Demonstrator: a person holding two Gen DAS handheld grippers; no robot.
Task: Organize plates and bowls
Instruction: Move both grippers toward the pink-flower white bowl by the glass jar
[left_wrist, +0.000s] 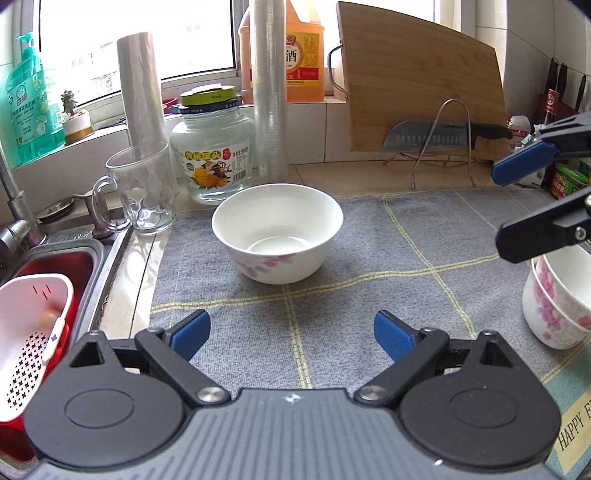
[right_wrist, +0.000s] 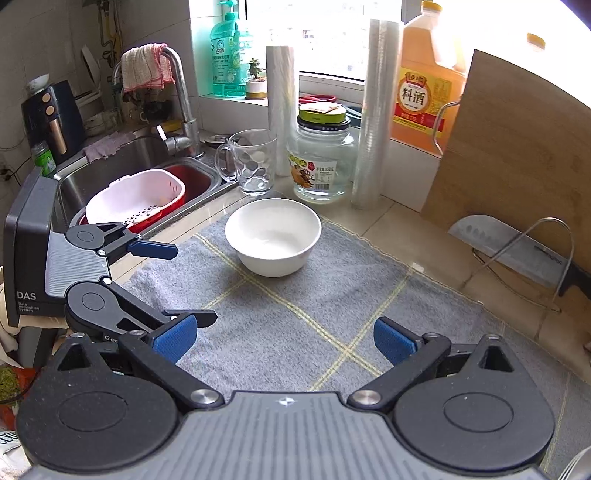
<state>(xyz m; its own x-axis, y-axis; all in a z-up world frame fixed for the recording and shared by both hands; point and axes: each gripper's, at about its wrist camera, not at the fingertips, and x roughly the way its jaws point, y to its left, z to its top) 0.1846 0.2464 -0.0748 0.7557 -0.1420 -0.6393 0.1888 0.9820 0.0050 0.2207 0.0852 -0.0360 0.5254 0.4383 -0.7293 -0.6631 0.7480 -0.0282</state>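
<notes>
A white bowl with a floral pattern (left_wrist: 277, 232) (right_wrist: 273, 236) stands upright and empty on the grey checked mat (left_wrist: 369, 295) (right_wrist: 295, 325). My left gripper (left_wrist: 291, 332) (right_wrist: 192, 284) is open and holds nothing; it sits a short way in front of the bowl. In the left wrist view a stack of floral bowls (left_wrist: 554, 302) shows at the right edge of the mat. My right gripper (left_wrist: 517, 206) (right_wrist: 284, 339) is open and empty, hovering just above that stack. The stack is hidden in the right wrist view.
Left of the mat is a sink (right_wrist: 122, 170) holding a red basin with a white colander (right_wrist: 136, 199). A glass mug (left_wrist: 144, 192), a glass jar (left_wrist: 214, 158), film rolls (left_wrist: 271, 92) and a cooking-wine jug (right_wrist: 428, 81) line the back. A cutting board (left_wrist: 417, 81) and cleaver (left_wrist: 443, 134) stand at back right.
</notes>
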